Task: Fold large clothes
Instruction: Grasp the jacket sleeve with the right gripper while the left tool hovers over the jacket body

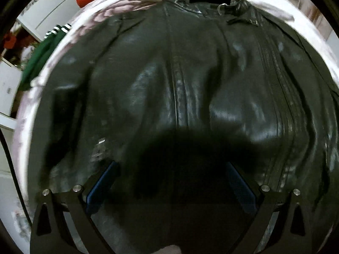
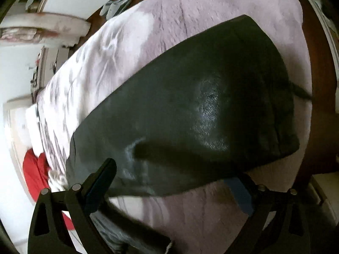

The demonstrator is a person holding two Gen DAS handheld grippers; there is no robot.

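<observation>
The black jacket (image 1: 180,84) lies spread on the pink blanket (image 2: 211,10) of the bed. The left gripper (image 1: 170,180) and right gripper (image 2: 171,175) hang over it, both released, holding nothing.

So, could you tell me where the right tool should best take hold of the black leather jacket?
Probably the near edge of the black leather jacket, coming in low over the blanket: that edge lies between the open right tool's fingers.

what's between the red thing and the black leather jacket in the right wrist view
Rumpled lilac bedspread lies between the red cloth and the black leather jacket; the right wrist view shows it.
</observation>
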